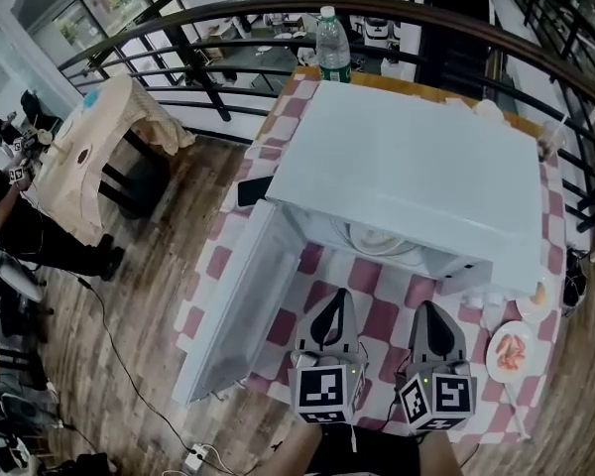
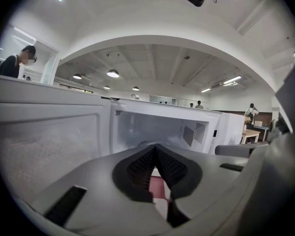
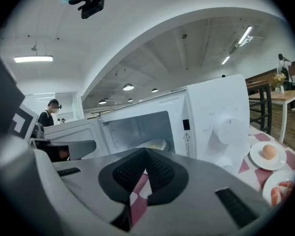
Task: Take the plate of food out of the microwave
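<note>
The white microwave [image 1: 416, 157] stands on a pink-and-white checked cloth with its door [image 1: 233, 305] swung open to the left. Inside its cavity lies a white plate [image 1: 379, 238], whose edge shows in the right gripper view [image 3: 156, 145]; what is on it cannot be made out. My left gripper [image 1: 339, 297] and right gripper [image 1: 429, 310] hover side by side just in front of the opening, both shut and empty. In the left gripper view the left gripper [image 2: 155, 147] points into the cavity. The right gripper [image 3: 146, 151] points at the plate.
A water bottle [image 1: 331, 46] stands behind the microwave. To its right sit a small plate with an egg [image 3: 268, 154] and a plate of red food [image 1: 511, 351]. A cloth-draped stool [image 1: 89, 157] and a railing lie to the left, where a person stands.
</note>
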The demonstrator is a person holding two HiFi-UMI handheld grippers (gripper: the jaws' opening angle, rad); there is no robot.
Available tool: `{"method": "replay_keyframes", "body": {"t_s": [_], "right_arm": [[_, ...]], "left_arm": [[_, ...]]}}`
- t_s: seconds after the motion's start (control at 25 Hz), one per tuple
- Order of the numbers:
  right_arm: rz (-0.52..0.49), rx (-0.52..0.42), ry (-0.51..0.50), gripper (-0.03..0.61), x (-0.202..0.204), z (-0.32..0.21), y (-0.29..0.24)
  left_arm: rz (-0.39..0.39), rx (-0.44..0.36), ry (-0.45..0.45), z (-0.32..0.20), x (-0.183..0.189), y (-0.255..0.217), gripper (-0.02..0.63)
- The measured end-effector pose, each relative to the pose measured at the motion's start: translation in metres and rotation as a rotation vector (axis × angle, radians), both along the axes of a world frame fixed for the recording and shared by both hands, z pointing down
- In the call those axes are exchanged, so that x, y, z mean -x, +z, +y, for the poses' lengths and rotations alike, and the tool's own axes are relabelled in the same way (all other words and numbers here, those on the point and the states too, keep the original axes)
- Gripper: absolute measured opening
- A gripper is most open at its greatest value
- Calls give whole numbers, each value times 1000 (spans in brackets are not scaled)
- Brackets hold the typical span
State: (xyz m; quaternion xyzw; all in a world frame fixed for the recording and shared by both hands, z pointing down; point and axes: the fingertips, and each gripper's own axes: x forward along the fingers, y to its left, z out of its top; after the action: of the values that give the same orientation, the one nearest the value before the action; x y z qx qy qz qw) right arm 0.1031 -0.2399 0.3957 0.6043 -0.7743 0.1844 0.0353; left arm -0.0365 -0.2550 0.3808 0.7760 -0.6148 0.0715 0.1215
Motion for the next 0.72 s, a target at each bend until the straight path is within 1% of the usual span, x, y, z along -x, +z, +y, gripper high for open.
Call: {"method": "replay_keyframes", "body": {"t_s": [0.12, 0.24, 0.52, 0.72], "right_arm": [[3, 7, -17, 14, -1, -2, 6], [2, 14, -23, 14, -2, -6, 9], [7, 21, -22, 14, 2, -10, 13], [23, 29, -13, 14, 7, -12, 15]], "left_arm": [[23, 16, -28, -5, 0, 7, 29], [28, 25, -35, -9, -1, 11, 29], [47, 26, -26, -14, 1, 10, 30], [76, 31, -8, -19, 2, 13, 29]]}}
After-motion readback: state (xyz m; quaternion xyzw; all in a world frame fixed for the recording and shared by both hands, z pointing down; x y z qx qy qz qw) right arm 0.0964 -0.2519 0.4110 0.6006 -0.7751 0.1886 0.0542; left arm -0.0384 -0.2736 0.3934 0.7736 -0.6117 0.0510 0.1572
